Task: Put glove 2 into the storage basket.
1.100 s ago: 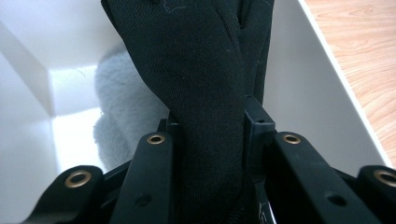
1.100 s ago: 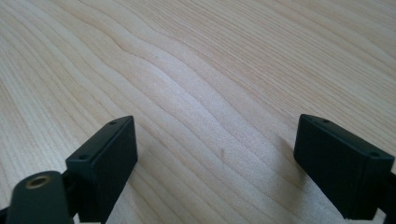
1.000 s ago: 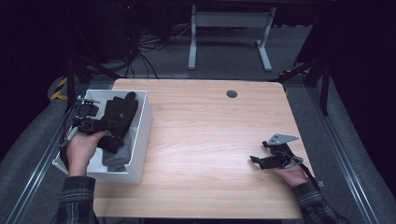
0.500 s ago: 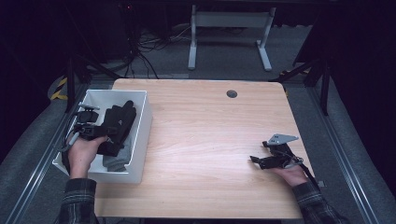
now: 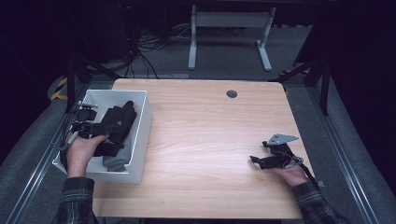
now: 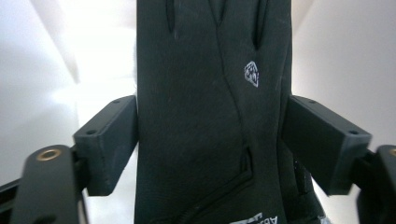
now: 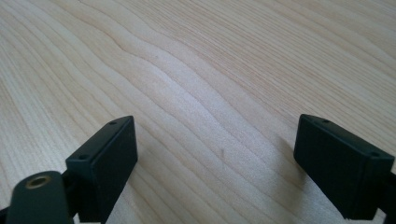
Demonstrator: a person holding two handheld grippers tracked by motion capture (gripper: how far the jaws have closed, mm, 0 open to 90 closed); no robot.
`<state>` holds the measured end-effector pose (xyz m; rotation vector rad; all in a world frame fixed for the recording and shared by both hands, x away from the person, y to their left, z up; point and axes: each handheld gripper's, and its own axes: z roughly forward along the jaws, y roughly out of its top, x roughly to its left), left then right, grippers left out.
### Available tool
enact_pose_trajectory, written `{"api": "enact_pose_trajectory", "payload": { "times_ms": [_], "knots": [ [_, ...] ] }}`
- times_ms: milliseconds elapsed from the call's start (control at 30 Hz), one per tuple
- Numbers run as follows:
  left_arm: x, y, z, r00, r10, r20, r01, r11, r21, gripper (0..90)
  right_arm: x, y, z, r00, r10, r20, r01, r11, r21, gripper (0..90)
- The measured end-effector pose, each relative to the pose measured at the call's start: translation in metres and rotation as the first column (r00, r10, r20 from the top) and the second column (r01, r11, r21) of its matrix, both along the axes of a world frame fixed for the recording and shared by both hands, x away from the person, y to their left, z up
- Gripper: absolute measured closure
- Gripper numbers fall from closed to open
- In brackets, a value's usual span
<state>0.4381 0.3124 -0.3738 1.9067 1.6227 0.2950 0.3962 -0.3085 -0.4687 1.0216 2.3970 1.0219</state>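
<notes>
Our left gripper (image 6: pixel 212 154) has just opened its fingers (image 6: pixel 109 142) wide, letting the black glove (image 6: pixel 210 107) go into the white box (image 5: pixel 142 135). Our right gripper (image 7: pixel 224 163) waits wide open.

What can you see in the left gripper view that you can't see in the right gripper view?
The left gripper view has a black glove with a small white logo, lying between the left gripper's jaws, which have just been opening, and the white walls of a bin around it. The right gripper view has bare wooden table with wavy grain, and nothing between the right gripper's open jaws. Both have two black jaws rising from the bottom, set wide apart.
</notes>
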Motion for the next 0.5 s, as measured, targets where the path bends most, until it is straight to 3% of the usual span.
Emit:
{"api": "enact_pose_trajectory", "payload": {
  "times_ms": [67, 500],
  "knots": [
    [0.0, -0.001, 0.004, 1.0, 0.007, 0.006, -0.008, 0.9994, 0.034, 16.8, 0.0, 0.0, 0.0, 1.0, 0.0, 0.0, 0.0, 1.0, 0.0, 13.8],
    [-0.003, -0.007, 0.031, 0.9954, -0.005, 0.096, 0.002, 0.9997, 0.024, 15.2, 0.0, 0.0, 0.0, 1.0, 0.0, 0.0, 0.0, 1.0, 0.0, 13.8]
  ]
}}
